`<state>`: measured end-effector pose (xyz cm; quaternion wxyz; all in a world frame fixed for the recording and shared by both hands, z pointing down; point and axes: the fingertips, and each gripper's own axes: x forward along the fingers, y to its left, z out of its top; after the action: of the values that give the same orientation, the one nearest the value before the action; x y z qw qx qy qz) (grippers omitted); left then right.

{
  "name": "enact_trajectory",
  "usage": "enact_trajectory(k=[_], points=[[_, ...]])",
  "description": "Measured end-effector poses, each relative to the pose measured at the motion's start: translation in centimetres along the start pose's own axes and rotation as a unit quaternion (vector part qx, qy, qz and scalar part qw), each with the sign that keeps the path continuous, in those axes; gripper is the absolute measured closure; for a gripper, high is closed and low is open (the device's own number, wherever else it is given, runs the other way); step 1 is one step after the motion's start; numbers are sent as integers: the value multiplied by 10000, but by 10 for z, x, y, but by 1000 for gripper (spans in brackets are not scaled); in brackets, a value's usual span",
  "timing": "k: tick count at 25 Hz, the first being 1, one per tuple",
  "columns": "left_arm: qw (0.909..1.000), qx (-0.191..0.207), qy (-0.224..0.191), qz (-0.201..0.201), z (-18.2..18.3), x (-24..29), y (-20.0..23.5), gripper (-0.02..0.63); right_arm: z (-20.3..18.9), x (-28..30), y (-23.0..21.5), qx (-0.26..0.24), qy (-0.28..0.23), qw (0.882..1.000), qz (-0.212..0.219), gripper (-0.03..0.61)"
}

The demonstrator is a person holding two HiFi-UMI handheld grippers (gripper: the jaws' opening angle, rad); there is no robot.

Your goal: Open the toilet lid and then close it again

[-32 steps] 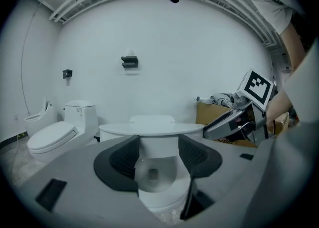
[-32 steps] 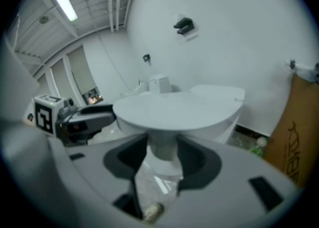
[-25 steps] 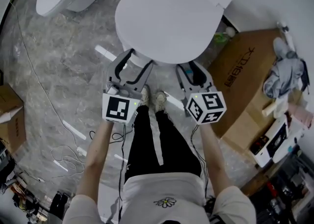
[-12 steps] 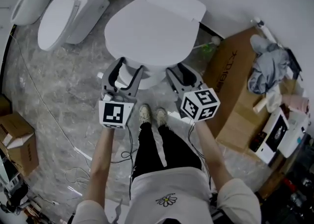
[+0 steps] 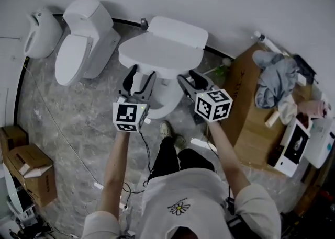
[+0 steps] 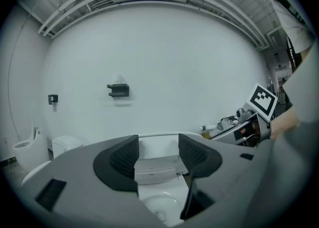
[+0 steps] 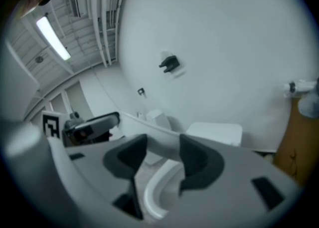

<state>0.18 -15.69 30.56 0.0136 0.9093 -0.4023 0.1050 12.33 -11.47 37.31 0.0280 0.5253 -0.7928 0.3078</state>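
The white toilet [image 5: 168, 95] stands against the far wall with its tank [image 5: 178, 30] behind. Its lid [image 5: 159, 52] is tilted up off the bowl. My left gripper [image 5: 140, 74] is at the lid's front left edge and my right gripper [image 5: 192, 79] at its front right edge; both have their jaws apart. In the left gripper view the lid's rim [image 6: 159, 136] crosses just past the open left gripper [image 6: 158, 154], with the bowl [image 6: 159, 207] showing below. In the right gripper view the rim [image 7: 149, 124] runs past the right gripper [image 7: 162, 154], above the seat ring [image 7: 149, 192].
A second toilet [image 5: 86, 39] and a white fixture [image 5: 42, 31] stand to the left. A large cardboard box [image 5: 246, 102] with clothes [image 5: 275, 78] on it sits close on the right. Small boxes [image 5: 29, 170] and loose cables [image 5: 63, 138] lie on the marble floor.
The lid has gone from lying flat to tilted up, and both grippers have risen with its front edge. The head view has pulled back and now shows the wall.
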Motion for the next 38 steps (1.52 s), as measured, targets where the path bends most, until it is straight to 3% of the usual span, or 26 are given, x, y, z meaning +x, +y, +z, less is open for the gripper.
enact_trajectory(k=[4,11,21,30,38], points=[[10000,19,3,-66,22,23,5,348,29,4,-10,-177,-7,9997,-169,367],[9995,155,-25,-281,51,61,8,348,63,10,-31,414,-74,9983,-400,368],[9984,208,38,-517,85,114,12,348,105,23,-63,1612,-26,9867,185,368],[9990,56,-37,-431,117,176,21,348,155,40,-99,1897,-226,9807,405,368],[9988,23,-113,-471,138,229,31,348,190,57,-131,2175,-572,9738,351,368]])
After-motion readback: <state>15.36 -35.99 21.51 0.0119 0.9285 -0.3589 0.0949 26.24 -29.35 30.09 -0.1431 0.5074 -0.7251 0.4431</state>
